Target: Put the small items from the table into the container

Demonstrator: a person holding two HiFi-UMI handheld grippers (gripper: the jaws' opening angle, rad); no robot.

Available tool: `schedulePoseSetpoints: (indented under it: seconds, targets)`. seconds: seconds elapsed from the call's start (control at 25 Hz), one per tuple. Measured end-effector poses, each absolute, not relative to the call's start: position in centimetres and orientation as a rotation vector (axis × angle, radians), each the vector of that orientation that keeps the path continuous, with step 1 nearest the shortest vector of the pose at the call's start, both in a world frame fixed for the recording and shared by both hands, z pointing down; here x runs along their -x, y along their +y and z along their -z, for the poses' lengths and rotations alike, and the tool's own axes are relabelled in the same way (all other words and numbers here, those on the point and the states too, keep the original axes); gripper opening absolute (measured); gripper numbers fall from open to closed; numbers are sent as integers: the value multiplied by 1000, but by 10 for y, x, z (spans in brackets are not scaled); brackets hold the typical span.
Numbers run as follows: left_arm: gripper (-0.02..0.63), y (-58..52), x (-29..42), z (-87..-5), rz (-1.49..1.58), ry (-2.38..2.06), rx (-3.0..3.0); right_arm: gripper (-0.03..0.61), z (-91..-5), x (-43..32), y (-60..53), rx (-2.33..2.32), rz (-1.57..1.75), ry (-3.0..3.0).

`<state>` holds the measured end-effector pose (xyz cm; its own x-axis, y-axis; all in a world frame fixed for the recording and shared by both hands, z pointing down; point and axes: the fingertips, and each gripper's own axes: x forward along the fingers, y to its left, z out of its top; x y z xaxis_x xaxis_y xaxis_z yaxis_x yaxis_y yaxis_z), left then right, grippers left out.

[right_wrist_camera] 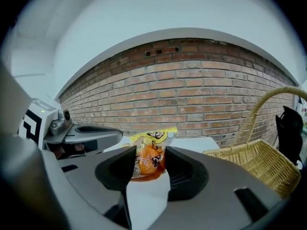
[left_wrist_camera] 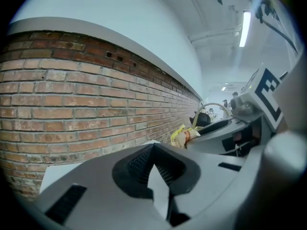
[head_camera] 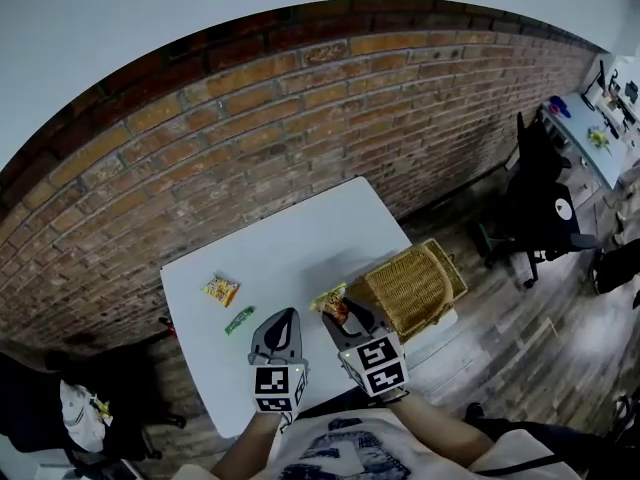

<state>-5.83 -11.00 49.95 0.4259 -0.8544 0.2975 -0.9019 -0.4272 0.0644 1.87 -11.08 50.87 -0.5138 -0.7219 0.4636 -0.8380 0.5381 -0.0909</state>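
Observation:
My right gripper (head_camera: 338,310) is shut on a yellow and orange snack packet (right_wrist_camera: 149,158), which stands up between its jaws above the white table (head_camera: 290,238). The wicker basket (head_camera: 415,286) sits just to the right of it, at the table's right corner; its rim and handle (right_wrist_camera: 259,161) show in the right gripper view. My left gripper (head_camera: 283,317) hovers beside the right one, shut, with nothing between its jaws (left_wrist_camera: 153,150). The held packet (left_wrist_camera: 184,135) also appears to the right in the left gripper view.
Two more small items lie on the table's left part: an orange and yellow packet (head_camera: 221,290) and a green packet (head_camera: 239,320). A brick wall (head_camera: 250,138) runs behind the table. A black chair (head_camera: 545,203) stands far right on the wooden floor.

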Motion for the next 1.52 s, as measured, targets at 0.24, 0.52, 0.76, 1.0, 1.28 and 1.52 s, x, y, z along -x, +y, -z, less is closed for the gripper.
schedulePoseSetpoints:
  seconds: [0.24, 0.52, 0.76, 1.0, 1.28, 1.52]
  targets:
    - [49, -115, 11, -493, -332, -1439, -2550, 190, -502, -56, -102, -1372, -496, -2404]
    - [49, -123, -30, -488, -329, -1327, -2628, 190, -479, -94, -103, -1506, -475, -2362]
    - [49, -129, -53, -486, -321, -1246, -2676, 190, -483, -128, -107, -1620, -518, -2265]
    - [49, -135, -68, -483, -318, -1179, -2714, 190, -491, -147, -109, -1687, -549, -2178]
    - [49, -136, -79, -485, -319, -1106, -2740, 190, -502, -157, -113, -1729, -583, -2086]
    - [49, -138, -80, -485, -320, -1076, -2749, 190, -512, -157, -118, -1727, -590, -2034]
